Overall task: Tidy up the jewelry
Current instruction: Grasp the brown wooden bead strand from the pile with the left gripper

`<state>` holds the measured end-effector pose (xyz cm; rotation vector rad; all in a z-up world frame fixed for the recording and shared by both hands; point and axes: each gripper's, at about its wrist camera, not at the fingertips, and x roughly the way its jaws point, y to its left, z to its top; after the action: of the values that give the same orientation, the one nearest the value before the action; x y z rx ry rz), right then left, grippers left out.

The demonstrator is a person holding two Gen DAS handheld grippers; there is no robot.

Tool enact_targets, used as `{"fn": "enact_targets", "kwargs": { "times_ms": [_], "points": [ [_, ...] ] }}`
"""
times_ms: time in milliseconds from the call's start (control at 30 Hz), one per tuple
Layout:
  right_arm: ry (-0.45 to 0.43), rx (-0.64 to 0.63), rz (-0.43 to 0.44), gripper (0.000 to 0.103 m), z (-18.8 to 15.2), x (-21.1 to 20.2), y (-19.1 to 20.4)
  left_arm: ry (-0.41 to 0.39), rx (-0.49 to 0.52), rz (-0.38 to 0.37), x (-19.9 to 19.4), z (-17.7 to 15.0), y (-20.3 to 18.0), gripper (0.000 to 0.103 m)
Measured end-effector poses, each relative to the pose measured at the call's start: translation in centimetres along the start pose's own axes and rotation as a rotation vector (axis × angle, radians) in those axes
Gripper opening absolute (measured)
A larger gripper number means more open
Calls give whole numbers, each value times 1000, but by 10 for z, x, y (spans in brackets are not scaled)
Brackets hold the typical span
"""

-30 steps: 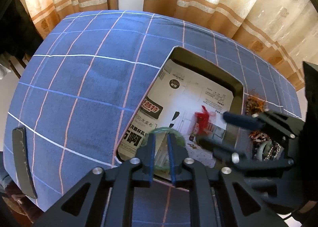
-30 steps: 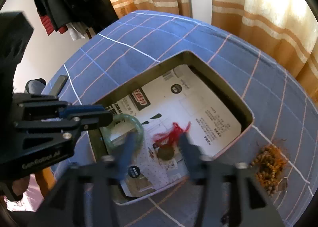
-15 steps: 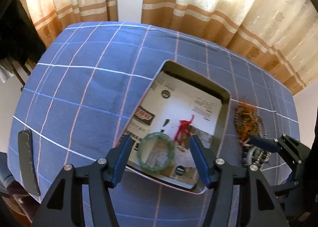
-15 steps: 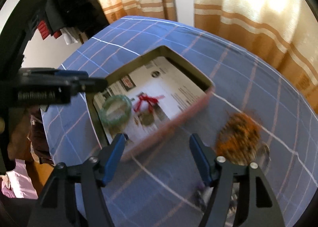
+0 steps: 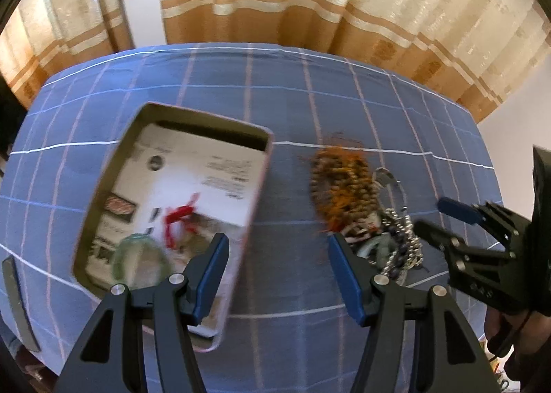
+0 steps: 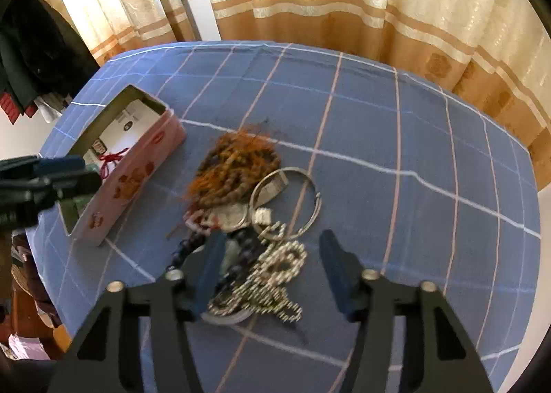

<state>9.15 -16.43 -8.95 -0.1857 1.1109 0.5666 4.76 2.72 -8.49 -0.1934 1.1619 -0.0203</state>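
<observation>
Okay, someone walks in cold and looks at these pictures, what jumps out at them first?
Probably the tangled jewelry pile in the middle of the blue checked tablecloth, with the open right gripper hanging just over it. To its left sits a pink tin holding a green bangle and a red-corded charm.

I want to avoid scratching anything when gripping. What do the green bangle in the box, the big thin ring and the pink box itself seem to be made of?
Green bangle: translucent and glossy, probably jade or glass; blurred here. Thin ring: silvery, shiny wire, likely metal. Pink box: thin walls with a dull metallic inner side, probably a printed tin.
</observation>
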Motion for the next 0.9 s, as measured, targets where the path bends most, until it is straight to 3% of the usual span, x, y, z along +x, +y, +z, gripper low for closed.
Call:
{"fn": "enact_targets", "kwargs": {
  "times_ms": [100, 433, 533, 600, 767, 900],
  "points": [
    [11, -25, 21, 36, 10, 10, -2, 5, 9, -1, 9, 3, -13, 61],
    [72, -140, 96, 34, 8, 40, 12, 15, -2, -2, 31, 12, -34, 61],
    [71, -119, 110, 27, 7, 49, 8, 23, -2, 6, 36, 11, -36, 61],
    [82, -95, 110, 14, 9, 56, 2, 28, 1, 16, 41, 12, -37, 61],
    [83, -89, 125, 7, 7, 55, -1, 36, 2, 12, 49, 18, -40, 61],
    [36, -50, 109, 6, 8, 37, -11, 39, 34, -5, 57, 28, -50, 61]
  ]
}}
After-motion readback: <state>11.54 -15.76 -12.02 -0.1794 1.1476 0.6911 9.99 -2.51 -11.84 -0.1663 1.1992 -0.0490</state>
